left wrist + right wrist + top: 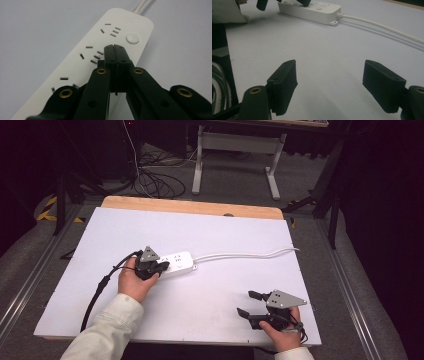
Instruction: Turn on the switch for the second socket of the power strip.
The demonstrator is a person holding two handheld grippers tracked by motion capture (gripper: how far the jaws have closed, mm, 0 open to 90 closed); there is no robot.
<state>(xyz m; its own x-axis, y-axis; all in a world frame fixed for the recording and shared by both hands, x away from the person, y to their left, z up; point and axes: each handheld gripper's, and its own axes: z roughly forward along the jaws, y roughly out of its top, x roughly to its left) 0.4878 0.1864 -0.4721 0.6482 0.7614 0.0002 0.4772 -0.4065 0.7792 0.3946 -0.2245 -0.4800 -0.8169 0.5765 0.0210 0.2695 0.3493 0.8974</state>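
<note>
A white plastic power strip (177,263) with 3 socket groups lies near the middle of the white tabletop (225,235). The left gripper (115,51) rests above its sockets, jaws pressed together on nothing. The right gripper (329,86) stands well apart from the strip, jaws spread wide and empty.

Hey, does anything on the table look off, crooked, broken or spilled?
Nothing stands out. The white power strip lies flat and whole, its cable trailing right. The left gripper, shut, sits over it; the right gripper waits open.
</note>
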